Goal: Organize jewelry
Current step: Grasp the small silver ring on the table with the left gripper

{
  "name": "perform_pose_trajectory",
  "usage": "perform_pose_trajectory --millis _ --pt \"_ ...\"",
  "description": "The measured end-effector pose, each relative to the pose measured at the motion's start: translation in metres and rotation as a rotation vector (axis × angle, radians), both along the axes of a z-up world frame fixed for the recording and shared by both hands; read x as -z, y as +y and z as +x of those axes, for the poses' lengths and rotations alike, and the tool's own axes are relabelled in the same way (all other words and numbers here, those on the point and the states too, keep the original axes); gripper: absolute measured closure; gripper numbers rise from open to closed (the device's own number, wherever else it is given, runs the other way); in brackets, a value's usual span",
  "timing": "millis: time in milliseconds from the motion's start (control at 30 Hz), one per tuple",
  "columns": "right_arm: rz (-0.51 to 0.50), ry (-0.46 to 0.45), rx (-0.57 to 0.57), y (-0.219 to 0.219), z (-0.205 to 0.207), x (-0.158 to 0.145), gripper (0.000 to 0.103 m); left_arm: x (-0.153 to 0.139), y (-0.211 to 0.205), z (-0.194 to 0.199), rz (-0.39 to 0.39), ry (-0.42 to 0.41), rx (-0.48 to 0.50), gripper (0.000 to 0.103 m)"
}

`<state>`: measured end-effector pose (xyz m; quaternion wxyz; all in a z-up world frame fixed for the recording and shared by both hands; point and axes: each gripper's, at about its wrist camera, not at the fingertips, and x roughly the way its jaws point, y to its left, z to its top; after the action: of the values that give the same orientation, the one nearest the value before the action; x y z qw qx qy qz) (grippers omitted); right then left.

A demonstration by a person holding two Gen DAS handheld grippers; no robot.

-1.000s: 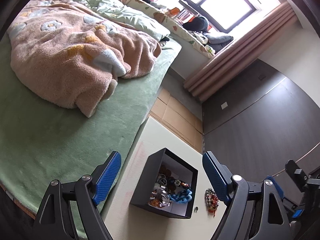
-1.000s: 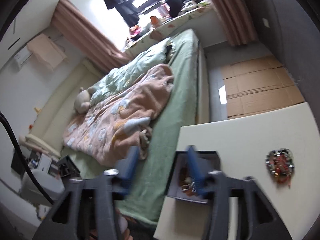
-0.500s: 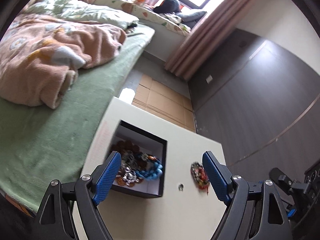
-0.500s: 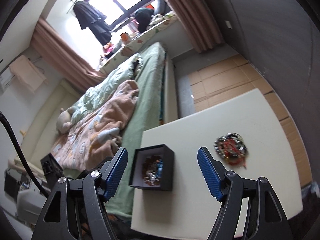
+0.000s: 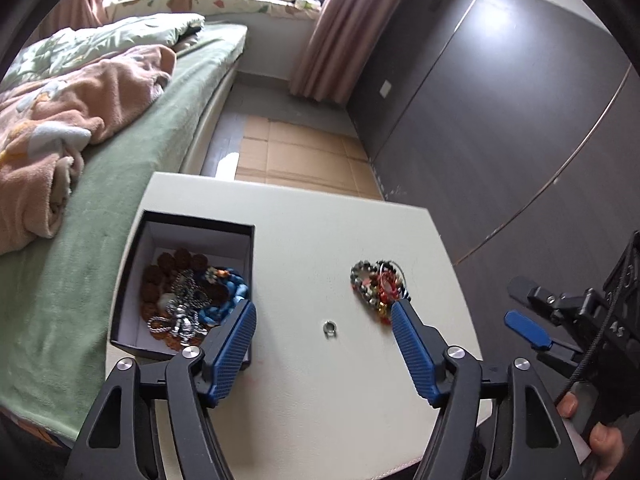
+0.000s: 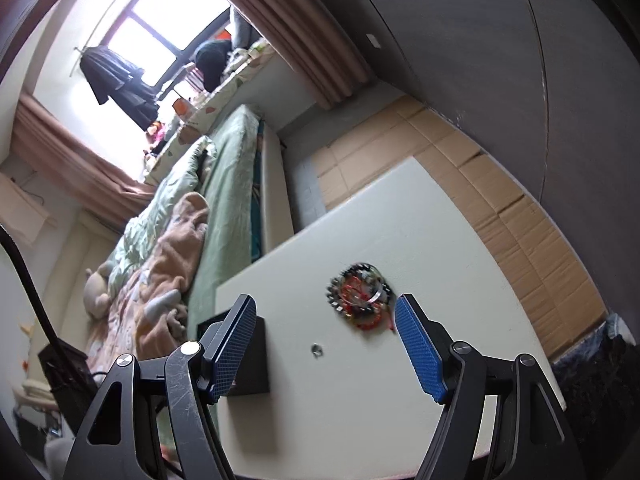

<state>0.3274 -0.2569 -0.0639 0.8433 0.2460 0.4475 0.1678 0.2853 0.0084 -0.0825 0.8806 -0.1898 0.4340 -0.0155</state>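
A black open box (image 5: 132,280) stands on the left of a cream table (image 5: 300,240) and holds several bracelets and chains, one blue. A pile of beaded bracelets (image 5: 378,286) lies on the table to its right, with a small silver ring (image 5: 330,328) nearer me. My left gripper (image 5: 324,328) is open and empty above the ring. My right gripper (image 6: 324,328) is open and empty; the ring (image 6: 317,351) lies between its fingers, the pile (image 6: 360,294) just beyond, the box (image 6: 248,356) behind its left finger.
A bed with a green sheet (image 5: 120,152) and a pink blanket (image 5: 60,120) runs along the table's left side. Cardboard covers the floor (image 5: 296,152) beyond the table. A dark wall (image 5: 500,120) stands on the right. The right gripper's body (image 5: 580,320) shows at the far right.
Both grippers have swung toward the table and come lower and closer. The ring and the bracelet pile now sit between the fingers. Both stay open and empty.
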Motion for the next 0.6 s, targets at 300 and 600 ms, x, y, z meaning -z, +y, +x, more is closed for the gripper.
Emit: perform_pose_trajectory --millis 300,600 --pt "0.054 0.076 -0.008 -0.017 0.025 0.029 0.031 0.047 -0.041 0.035 0.127 0.167 0.065 0.054" --pt "0.066 0.111 -0.025 -0.031 0.038 0.041 0.031 0.075 -0.056 0.056 0.180 0.258 0.071 0.062"
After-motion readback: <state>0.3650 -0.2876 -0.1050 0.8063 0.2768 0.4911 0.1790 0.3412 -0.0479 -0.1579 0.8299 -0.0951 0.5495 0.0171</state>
